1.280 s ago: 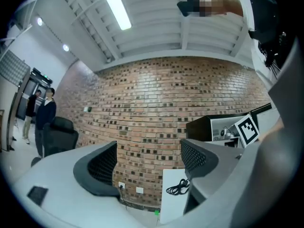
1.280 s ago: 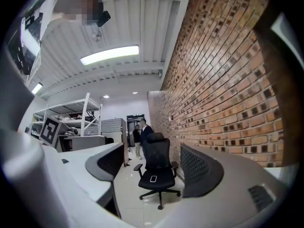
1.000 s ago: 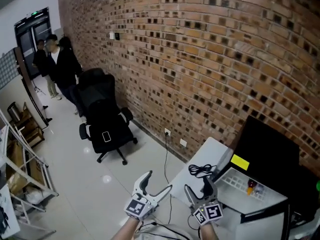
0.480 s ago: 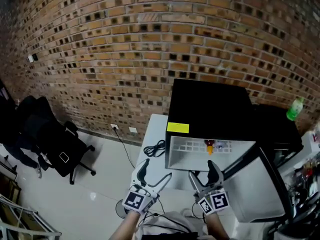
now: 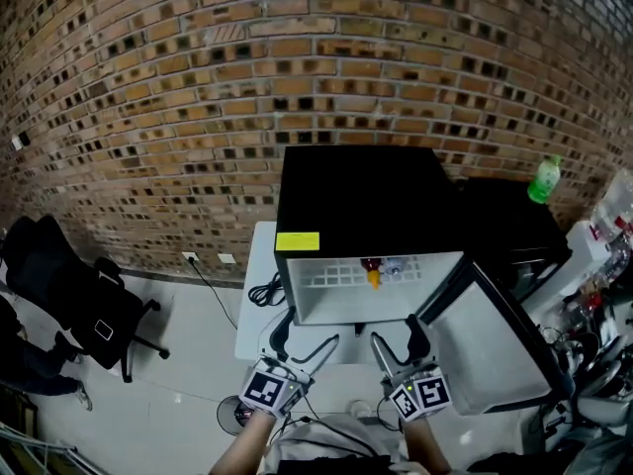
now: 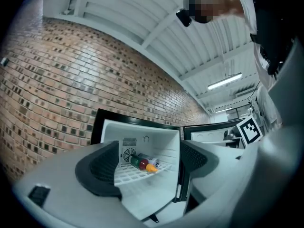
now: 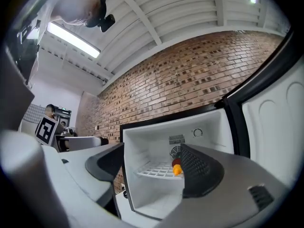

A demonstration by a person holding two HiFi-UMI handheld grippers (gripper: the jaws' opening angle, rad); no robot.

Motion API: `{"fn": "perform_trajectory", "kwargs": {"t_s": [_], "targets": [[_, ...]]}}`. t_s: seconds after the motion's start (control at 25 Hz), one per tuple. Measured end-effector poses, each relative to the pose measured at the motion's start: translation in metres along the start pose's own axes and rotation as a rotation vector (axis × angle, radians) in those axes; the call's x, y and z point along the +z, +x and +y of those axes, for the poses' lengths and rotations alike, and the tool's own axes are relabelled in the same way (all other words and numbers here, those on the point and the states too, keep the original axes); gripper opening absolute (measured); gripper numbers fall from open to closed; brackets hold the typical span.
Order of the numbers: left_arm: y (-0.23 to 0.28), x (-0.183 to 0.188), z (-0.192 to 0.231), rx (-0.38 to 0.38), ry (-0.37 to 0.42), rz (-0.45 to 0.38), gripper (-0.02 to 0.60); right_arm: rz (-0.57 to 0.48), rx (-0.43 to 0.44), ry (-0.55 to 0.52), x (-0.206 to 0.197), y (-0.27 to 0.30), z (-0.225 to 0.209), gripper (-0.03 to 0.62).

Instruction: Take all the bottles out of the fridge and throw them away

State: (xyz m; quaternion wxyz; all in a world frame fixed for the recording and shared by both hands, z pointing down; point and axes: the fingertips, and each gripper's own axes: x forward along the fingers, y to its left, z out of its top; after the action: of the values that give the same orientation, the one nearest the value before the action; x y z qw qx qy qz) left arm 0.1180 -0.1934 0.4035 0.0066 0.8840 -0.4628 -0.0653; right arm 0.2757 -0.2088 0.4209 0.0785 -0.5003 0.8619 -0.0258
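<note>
Behind the fridge (image 5: 366, 191) we see a brick wall (image 5: 297, 47) filling the whole background. The fridge itself is a black box with a white inside. It stands open, and its door (image 5: 495, 339) is swung out to the fridge's right. A black cabinet (image 5: 514, 231) sits against the fridge's right side. A black office chair (image 5: 79, 300) stands on the floor well to the fridge's left. The fridge rests on a white table (image 5: 252, 310), with a bare strip showing at its left.

We hold both grippers just in front of the open fridge, outside it. The left gripper (image 5: 309, 330) has its fingers spread wide with nothing between them. The right gripper (image 5: 396, 332) is spread the same way and is also empty.

A green bottle (image 5: 543, 179) stands upright on the cabinet to the fridge's right. Inside the fridge, on the white wire shelf (image 6: 137, 174), a bottle with an orange cap (image 6: 140, 162) lies on its side. A second bottle (image 5: 394, 265) lies touching it. A yellow sticker (image 5: 298, 241) sits at the fridge's top front left corner.
</note>
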Motion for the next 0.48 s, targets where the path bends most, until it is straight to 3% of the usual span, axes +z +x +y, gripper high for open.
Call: {"fn": "perform_trajectory", "kwargs": {"t_s": [0.24, 0.48], "targets": [[0.0, -0.023, 0.008, 0.033, 0.039, 0.015, 0.402, 0.034, -0.021, 0.013, -0.009, -0.002, -0.018, 0.393], [0.002, -0.008, -0.003, 0.04, -0.005, 0.041, 0.402, 0.123, -0.023, 0.046, -0.037, 0.021, -0.035, 0.367]]}}
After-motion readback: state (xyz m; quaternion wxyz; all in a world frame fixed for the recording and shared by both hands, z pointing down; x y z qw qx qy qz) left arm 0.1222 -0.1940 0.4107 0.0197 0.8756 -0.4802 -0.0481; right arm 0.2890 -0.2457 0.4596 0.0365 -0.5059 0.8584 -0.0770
